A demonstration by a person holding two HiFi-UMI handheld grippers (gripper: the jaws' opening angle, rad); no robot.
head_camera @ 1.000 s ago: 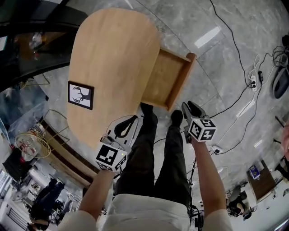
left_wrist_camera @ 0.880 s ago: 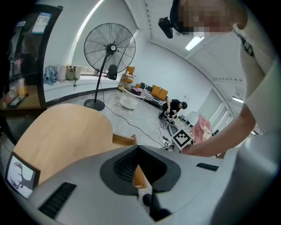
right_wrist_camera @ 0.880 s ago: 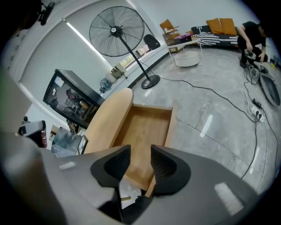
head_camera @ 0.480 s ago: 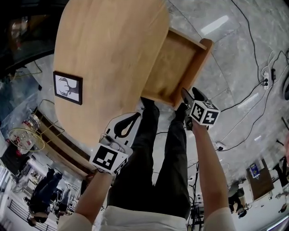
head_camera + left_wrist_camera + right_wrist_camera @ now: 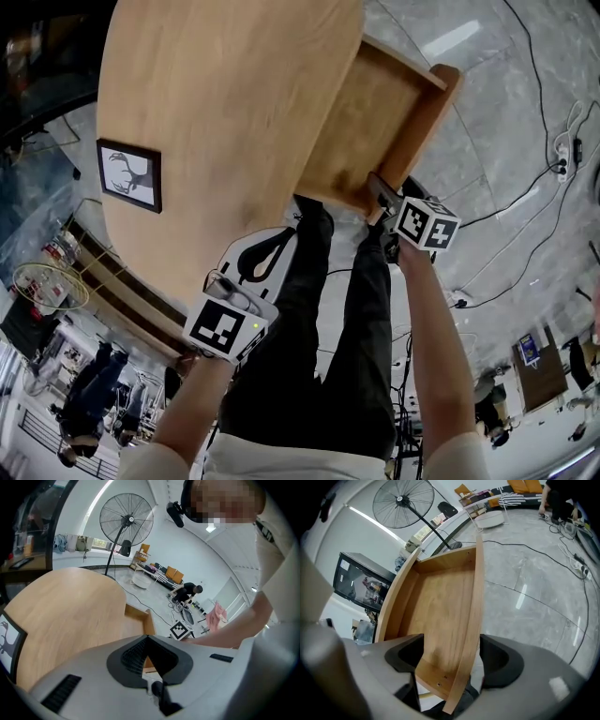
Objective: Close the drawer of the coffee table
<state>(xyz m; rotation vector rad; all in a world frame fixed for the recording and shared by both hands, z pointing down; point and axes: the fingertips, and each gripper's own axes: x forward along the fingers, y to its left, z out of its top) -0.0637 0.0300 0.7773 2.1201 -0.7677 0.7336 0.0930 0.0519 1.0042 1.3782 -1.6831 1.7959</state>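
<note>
After its jaws widened, the right gripper (image 5: 447,656) straddles the drawer's (image 5: 440,597) front corner.

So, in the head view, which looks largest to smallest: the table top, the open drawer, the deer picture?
1. table top
2. open drawer
3. deer picture
The differences are plain; nearness to the camera changes nothing.

The drawer (image 5: 370,127) is a shallow box of pale wood with a bare board bottom and low side walls. It stands open, pulled well out from under the long right edge of the coffee table (image 5: 225,103), near that edge's far end in the head view. The coffee table has an oval top in the same pale wood. The drawer's front panel (image 5: 429,127) is thicker than the side walls, parallel to the table's edge and well apart from it.
</note>
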